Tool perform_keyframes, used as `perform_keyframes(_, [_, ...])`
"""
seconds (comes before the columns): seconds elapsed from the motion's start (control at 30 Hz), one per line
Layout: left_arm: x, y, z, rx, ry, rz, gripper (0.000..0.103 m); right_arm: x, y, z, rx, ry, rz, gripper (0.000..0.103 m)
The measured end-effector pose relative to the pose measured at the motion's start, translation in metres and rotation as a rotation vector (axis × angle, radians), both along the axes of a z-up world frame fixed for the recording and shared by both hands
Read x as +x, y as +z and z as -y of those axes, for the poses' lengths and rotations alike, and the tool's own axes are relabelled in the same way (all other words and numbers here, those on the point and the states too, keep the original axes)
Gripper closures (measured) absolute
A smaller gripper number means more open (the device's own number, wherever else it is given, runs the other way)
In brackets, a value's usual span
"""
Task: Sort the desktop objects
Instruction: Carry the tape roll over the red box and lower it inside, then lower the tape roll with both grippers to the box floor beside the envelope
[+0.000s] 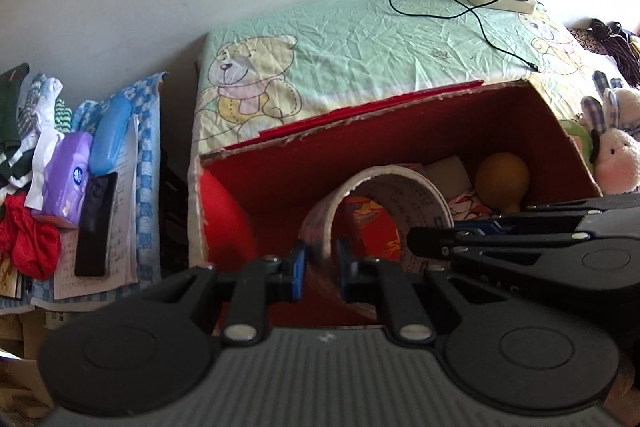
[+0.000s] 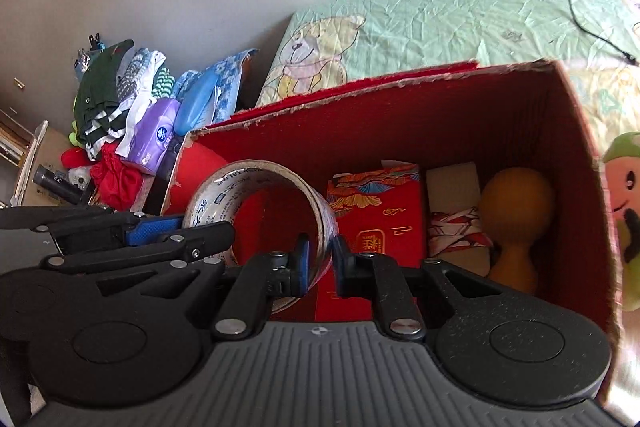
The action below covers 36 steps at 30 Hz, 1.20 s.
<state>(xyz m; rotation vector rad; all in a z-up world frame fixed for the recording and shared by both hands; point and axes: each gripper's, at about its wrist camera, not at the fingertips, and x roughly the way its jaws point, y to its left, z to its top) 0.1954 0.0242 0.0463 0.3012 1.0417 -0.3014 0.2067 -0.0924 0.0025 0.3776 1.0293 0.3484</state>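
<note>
Tape roll [image 1: 380, 215] pinched by both tongs, left [image 1: 321, 269] and right [image 2: 320, 261]; above red box [image 2: 400, 115].

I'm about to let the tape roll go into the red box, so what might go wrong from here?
Both grippers, left and right, pinch opposite sides of the tape roll above the red box. If one releases first, the roll may twist or slip. Standing on edge, it could roll onto the red envelope or against the orange bulb. The grippers sit close together and could bump while withdrawing.
</note>
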Motion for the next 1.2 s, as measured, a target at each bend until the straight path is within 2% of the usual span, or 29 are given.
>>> perform_keyframes(0.27, [0.016, -0.019, -0.009, 0.033, 0.043, -0.031, 0.092, 0.027, -0.018, -0.012, 0.015, 0.092, -0.067, 0.089])
perform_keyframes(0.4, [0.019, -0.026, -0.007, 0.070, 0.043, -0.020, 0.092, 0.037, -0.027, -0.015, 0.018, 0.139, -0.089, 0.090])
perform_keyframes(0.67, [0.033, -0.040, -0.009, 0.074, 0.066, -0.061, 0.091, 0.046, -0.040, -0.019, 0.028, 0.164, -0.142, 0.089])
perform_keyframes(0.8, [0.038, -0.045, -0.010, 0.067, 0.080, -0.073, 0.082, 0.047, -0.041, -0.023, 0.012, 0.162, -0.158, 0.092])
perform_keyframes(1.13, [0.035, -0.039, -0.015, 0.068, 0.087, -0.052, 0.077, 0.047, -0.037, -0.029, -0.039, 0.167, -0.137, 0.093])
perform_keyframes(1.2, [0.031, -0.033, -0.016, 0.063, 0.086, -0.032, 0.072, 0.048, -0.037, -0.029, -0.036, 0.161, -0.130, 0.093])
